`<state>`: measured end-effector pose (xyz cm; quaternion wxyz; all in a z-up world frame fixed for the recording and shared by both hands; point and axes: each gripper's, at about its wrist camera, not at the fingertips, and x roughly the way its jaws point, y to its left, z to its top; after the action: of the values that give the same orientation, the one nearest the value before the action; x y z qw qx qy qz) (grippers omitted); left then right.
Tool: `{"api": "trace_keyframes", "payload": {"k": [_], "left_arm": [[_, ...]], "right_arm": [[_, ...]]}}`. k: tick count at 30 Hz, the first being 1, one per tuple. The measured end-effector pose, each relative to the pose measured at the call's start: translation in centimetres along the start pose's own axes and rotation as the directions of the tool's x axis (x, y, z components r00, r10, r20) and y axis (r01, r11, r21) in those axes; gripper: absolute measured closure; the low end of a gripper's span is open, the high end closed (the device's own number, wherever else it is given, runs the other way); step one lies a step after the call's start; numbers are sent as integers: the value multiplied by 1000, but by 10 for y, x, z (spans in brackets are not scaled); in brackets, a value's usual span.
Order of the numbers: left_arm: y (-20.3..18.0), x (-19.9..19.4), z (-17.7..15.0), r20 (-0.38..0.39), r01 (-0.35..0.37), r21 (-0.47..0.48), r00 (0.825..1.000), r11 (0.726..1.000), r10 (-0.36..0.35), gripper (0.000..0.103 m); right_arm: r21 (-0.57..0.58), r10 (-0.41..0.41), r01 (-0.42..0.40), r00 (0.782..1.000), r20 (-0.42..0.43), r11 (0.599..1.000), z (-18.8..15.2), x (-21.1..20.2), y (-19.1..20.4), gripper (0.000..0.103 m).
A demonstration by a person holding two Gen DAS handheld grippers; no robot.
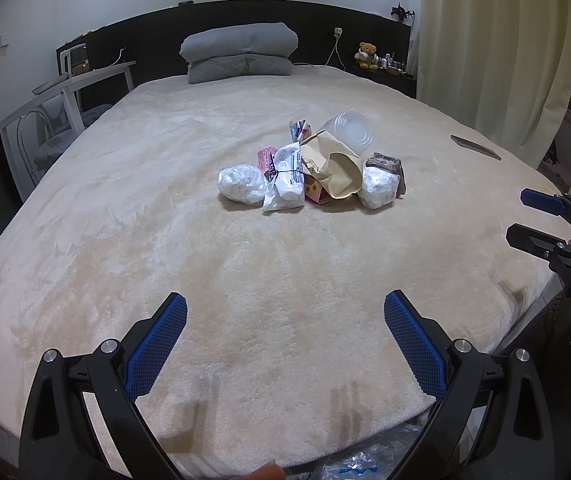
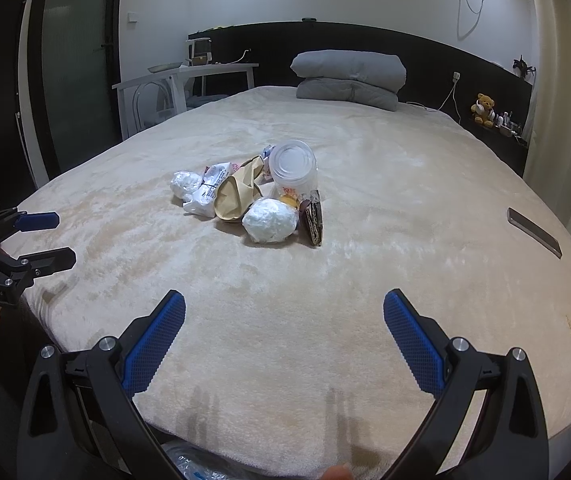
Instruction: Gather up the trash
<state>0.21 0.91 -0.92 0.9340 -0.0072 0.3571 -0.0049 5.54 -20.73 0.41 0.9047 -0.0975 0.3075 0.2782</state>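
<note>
The trash pile [image 1: 311, 168] is sitting mid-bed [image 1: 165, 240], at twelve o'clock from both grippers. Left gripper [image 1: 285, 320] and right gripper [image 2: 284, 318] are hovering at the foot edge, jaws wide apart and empty, probably readying a reach; a plastic bag [image 1: 361, 468] is waiting below at six o'clock.

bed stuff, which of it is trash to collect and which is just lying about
Trash to collect:
crumpled brown paper bag
clear plastic cup
two white plastic wads
white printed wrapper

Just lying about:
dark flat phone
folded grey duvet
yellow teddy bear
</note>
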Motion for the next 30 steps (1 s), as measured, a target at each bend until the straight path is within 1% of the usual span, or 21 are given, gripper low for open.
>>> {"api": "trace_keyframes", "payload": {"k": [8, 11, 17, 20, 23, 30], "left_arm": [[4, 6, 2, -17, -1, -17, 1000, 1000, 0, 6], [6, 9, 4, -21, 4, -23, 1000, 1000, -4, 6], [12, 20, 13, -29, 13, -36, 999, 999, -15, 6], [15, 25, 19, -29, 21, -38, 999, 999, -22, 6], [22, 30, 25, -25, 21, -49, 999, 999, -22, 6], [35, 45, 37, -13, 34, -79, 999, 996, -36, 6]], "right_arm": [[12, -14, 14, 1000, -20, 1000, 1, 7, 0, 5], [24, -8, 8, 1000, -21, 1000, 3, 10, -1, 5], [50, 31, -30, 999, -10, 998, 10, 18, -6, 5], [60, 37, -37, 999, -3, 998, 13, 27, -10, 5], [66, 33, -33, 999, 1, 997, 17, 39, -13, 8], [95, 14, -15, 1000, 7, 995, 32, 62, -25, 8]]}}
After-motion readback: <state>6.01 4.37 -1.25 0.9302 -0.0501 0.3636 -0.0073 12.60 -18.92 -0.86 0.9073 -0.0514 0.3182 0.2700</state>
